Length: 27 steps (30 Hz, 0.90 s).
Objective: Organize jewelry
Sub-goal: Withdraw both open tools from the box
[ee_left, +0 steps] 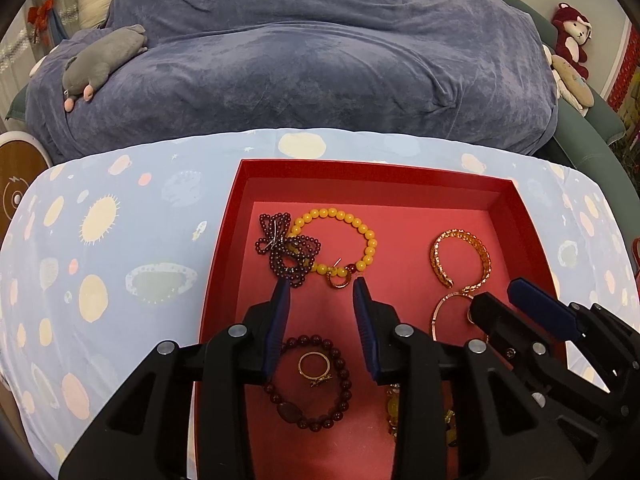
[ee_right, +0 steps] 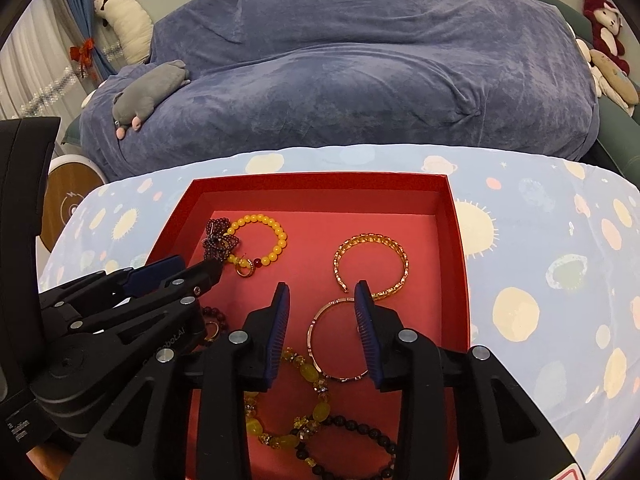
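A red box (ee_left: 372,172) (ee_right: 320,182) on the table holds the jewelry. Inside lie a yellow bead bracelet (ee_left: 370,236) (ee_right: 276,226), a dark garnet bead cluster (ee_left: 280,246) (ee_right: 218,238), a gold cuff bangle (ee_left: 484,256) (ee_right: 402,256), a thin rose-gold bangle (ee_left: 438,312) (ee_right: 316,328), a dark red bead bracelet (ee_left: 344,376) with a gold ring (ee_left: 314,366) inside it, a yellow crystal bracelet (ee_right: 308,372) and a black bead bracelet (ee_right: 352,428). My left gripper (ee_left: 322,288) is open and empty over the box's left half. My right gripper (ee_right: 322,290) is open and empty over the thin bangle.
The table wears a light blue cloth (ee_left: 100,240) (ee_right: 560,260) with planet prints. Behind it is a blue-covered sofa (ee_left: 320,72) with a grey plush (ee_left: 104,60) and a red plush (ee_left: 572,36). A round wooden stool (ee_left: 16,184) stands at the left.
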{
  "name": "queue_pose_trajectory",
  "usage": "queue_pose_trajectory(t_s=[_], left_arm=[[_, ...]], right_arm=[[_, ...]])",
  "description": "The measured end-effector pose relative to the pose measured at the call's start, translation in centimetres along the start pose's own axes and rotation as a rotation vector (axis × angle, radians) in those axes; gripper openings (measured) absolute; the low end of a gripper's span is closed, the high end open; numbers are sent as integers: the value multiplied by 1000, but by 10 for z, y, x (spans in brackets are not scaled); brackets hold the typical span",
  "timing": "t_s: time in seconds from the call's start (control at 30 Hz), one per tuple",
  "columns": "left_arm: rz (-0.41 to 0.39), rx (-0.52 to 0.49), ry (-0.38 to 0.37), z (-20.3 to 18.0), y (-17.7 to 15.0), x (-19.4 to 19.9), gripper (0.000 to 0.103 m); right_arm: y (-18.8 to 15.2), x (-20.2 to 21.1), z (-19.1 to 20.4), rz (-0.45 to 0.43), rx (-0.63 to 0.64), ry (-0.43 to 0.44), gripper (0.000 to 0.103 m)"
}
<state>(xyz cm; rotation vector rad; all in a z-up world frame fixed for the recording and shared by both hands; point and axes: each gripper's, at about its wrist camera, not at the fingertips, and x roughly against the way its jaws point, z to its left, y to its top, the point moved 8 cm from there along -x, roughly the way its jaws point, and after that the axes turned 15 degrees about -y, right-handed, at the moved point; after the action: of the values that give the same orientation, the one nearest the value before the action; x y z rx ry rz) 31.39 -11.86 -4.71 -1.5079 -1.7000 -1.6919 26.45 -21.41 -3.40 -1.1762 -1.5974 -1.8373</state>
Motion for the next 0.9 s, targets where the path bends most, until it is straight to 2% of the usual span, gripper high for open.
queue_pose_trajectory(t_s=[0.3,0.73,0.9], left_arm=[[8,22,5,1,-26,14,31],[40,31,4,-10,-88,48,31],[40,9,15,-19,-105,58,32]], right_arm=[[-26,12,5,30,9,8,33],[-90,50,5,68,34,-2,33],[-101,62,-4,58,22,-8,34]])
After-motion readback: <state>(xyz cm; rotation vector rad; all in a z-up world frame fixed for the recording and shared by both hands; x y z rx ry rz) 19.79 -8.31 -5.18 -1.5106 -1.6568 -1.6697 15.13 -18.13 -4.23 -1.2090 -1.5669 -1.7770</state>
